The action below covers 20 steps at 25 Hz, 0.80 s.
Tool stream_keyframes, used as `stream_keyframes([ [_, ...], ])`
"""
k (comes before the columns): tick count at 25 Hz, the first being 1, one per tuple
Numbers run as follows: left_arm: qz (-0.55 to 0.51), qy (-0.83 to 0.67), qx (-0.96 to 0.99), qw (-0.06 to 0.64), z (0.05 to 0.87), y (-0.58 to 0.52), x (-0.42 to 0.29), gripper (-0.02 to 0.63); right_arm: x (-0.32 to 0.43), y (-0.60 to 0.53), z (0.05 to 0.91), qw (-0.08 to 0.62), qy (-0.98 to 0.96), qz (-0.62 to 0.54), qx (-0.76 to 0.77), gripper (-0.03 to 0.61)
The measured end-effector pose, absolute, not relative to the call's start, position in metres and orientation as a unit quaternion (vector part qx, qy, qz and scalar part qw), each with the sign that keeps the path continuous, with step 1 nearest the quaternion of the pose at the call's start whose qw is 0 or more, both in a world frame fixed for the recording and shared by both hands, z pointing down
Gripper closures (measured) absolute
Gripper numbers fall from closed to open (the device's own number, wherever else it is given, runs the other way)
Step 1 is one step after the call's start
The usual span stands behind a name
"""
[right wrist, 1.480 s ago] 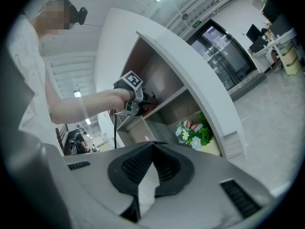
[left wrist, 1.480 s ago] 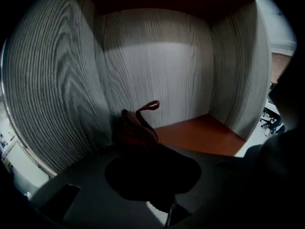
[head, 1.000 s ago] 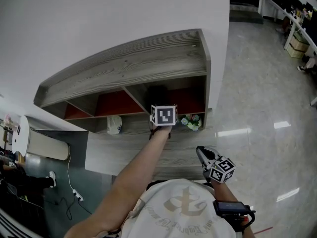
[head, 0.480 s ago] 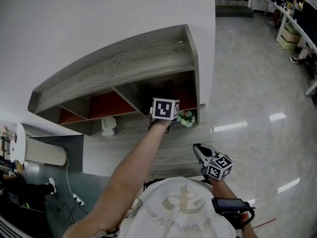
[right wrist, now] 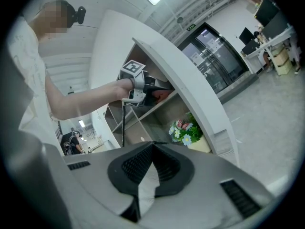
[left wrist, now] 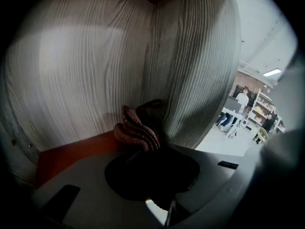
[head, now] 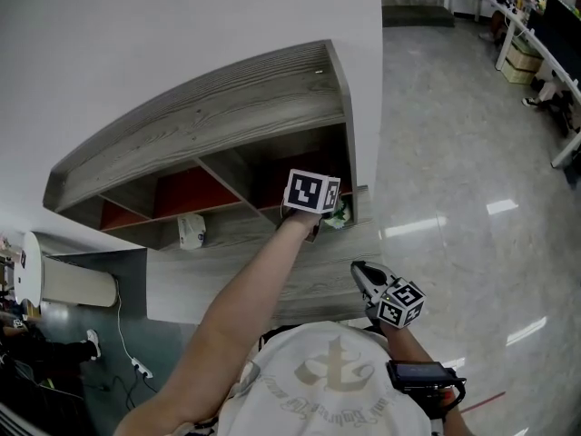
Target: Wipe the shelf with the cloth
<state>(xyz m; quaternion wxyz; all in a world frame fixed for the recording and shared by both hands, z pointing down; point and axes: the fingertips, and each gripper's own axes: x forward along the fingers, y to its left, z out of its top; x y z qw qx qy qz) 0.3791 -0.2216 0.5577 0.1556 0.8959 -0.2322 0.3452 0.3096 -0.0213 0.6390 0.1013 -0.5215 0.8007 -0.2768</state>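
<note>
Head view: the left gripper (head: 310,218) reaches into the end compartment of the wooden shelf (head: 209,116), at 3 o'clock in its row. Its jaws are clamped on a bunched reddish-brown cloth (left wrist: 138,128), which sits at 12 o'clock against the compartment's inner corner. The right gripper (head: 359,271), at 5 o'clock from the left, has its jaws closed together and empty.

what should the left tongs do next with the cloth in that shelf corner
Probably slide the cloth sideways along the broad panel of the shelf, away from the corner. The left tongs are shut on the bunched cloth, which sits right at the seam where two wood-grain panels meet, so nothing is left to cover that way, while the wide panel beside it lies open.
</note>
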Motion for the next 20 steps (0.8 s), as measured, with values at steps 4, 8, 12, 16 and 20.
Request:
stream_keyframes([
  [4, 0.341, -0.214, 0.9, 0.165, 0.556, -0.209, 0.387, 0.551, 0.313, -0.019, 0.638, 0.102, 0.798, -0.276, -0.526, 0.574],
  [8, 0.333, -0.207, 0.903, 0.175, 0.556, -0.201, 0.385, 0.551, 0.312, -0.018, 0.638, 0.104, 0.797, -0.276, -0.528, 0.574],
  [12, 0.313, -0.19, 0.913, 0.179, 0.554, -0.186, 0.38, 0.551, 0.313, -0.019, 0.638, 0.102, 0.796, -0.274, -0.529, 0.574],
  [16, 0.276, -0.165, 0.932, 0.167, 0.552, -0.17, 0.375, 0.549, 0.309, -0.021, 0.638, 0.098, 0.8, -0.275, -0.524, 0.574],
  [20, 0.259, -0.152, 0.942, 0.151, 0.559, -0.152, 0.365, 0.549, 0.304, -0.023, 0.638, 0.094, 0.805, -0.275, -0.517, 0.574],
])
